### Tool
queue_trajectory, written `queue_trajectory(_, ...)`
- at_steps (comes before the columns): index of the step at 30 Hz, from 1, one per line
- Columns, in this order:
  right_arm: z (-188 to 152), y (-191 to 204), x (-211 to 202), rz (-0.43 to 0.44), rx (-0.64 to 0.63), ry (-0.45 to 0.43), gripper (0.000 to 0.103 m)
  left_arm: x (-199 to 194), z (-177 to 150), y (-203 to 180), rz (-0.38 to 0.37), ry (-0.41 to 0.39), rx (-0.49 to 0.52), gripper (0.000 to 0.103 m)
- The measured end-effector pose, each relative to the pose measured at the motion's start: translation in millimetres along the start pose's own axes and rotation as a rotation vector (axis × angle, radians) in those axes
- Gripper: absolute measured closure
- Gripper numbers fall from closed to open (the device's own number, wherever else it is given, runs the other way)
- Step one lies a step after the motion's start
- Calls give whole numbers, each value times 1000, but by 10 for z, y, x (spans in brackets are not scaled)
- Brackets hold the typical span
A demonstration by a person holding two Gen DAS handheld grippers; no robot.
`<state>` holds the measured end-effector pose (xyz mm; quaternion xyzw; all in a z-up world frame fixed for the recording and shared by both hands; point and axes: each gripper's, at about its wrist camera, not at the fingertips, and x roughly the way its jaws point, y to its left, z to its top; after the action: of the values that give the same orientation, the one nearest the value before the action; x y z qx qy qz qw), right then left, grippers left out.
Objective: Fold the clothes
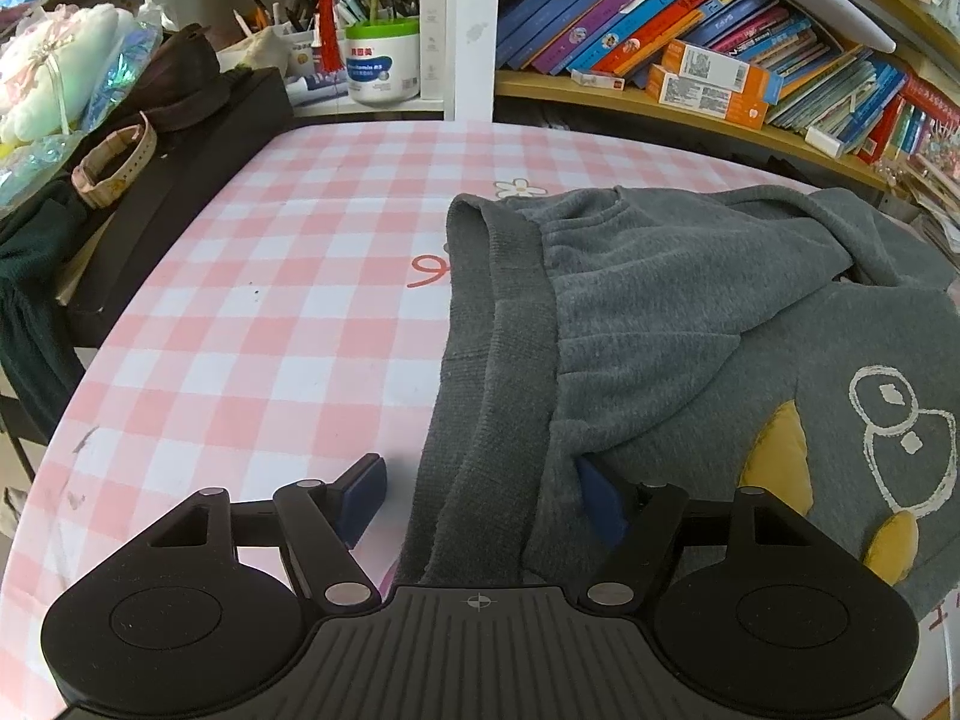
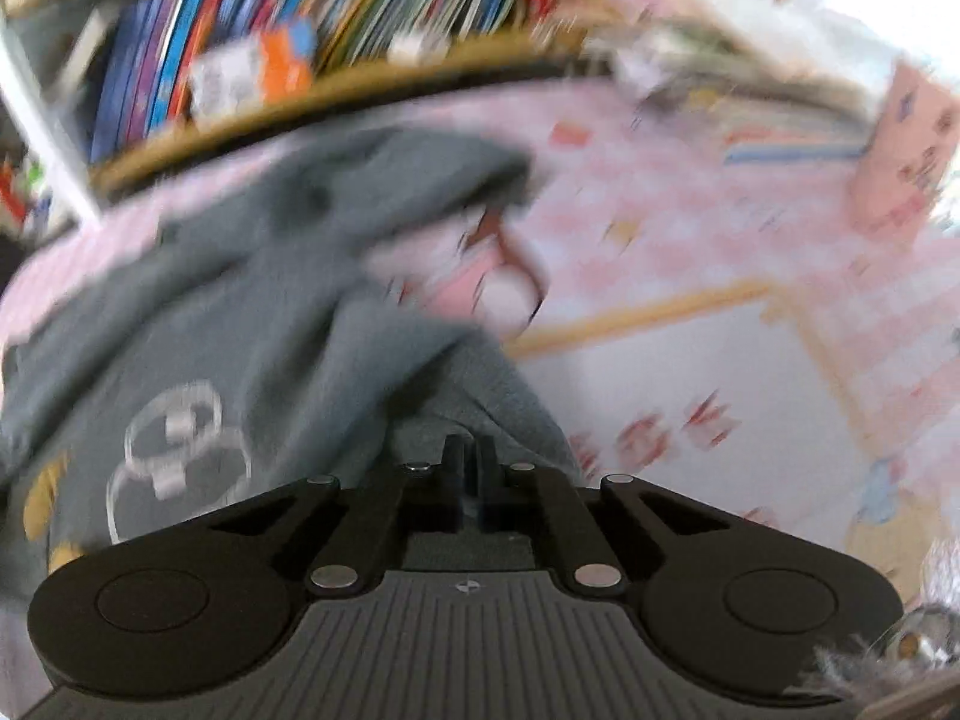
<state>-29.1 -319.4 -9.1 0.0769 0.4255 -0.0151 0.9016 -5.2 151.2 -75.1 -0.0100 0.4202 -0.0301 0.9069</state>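
Observation:
A grey sweatshirt (image 1: 660, 312) with a white outline print and yellow patches lies crumpled on the pink checked tablecloth (image 1: 270, 300). Its ribbed hem (image 1: 504, 360) runs between the fingers of my left gripper (image 1: 480, 498), which stands open. The left blue pad (image 1: 363, 495) is clear of the cloth and the right pad (image 1: 600, 504) is tucked under a fold. In the blurred right wrist view, my right gripper (image 2: 471, 450) is shut, and a ridge of the sweatshirt (image 2: 240, 300) rises up to its tips, apparently pinched there.
A black case (image 1: 180, 180) with a pink watch strap (image 1: 114, 165) lies along the table's left edge. Behind it stand a green-lidded tin (image 1: 382, 60) and pens. A shelf of books (image 1: 690, 18) runs along the back. Bare tablecloth (image 2: 690, 228) lies right of the garment.

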Motion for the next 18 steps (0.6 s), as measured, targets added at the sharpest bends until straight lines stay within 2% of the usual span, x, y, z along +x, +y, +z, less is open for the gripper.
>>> queue_trajectory(4, 261, -88, -425, -54, -50, -123, 100, 2, 4, -3, 1, 3, 1, 30)
queue_trajectory(6, 356, -168, -561, -90, -80, -152, 99, 4, 5, -8, 2, 4, 3, 30)
queue_trajectory(9, 402, -427, -570, -116, -25, -143, 99, 3, 8, -7, 1, 6, 6, 30)
queue_trajectory(12, 372, -690, -460, -182, 38, -113, 99, 6, 18, -5, 0, 10, 9, 30)
queue_trajectory(16, 294, -898, -387, -226, 105, -81, 98, 11, 29, -17, 3, 16, 16, 30)
queue_trajectory(17, 271, -915, -378, -220, 119, -75, 97, 14, 30, -20, 5, 17, 17, 29)
queue_trajectory(18, 245, -914, -370, -203, 130, -72, 90, 16, 31, -24, 7, 18, 18, 29)
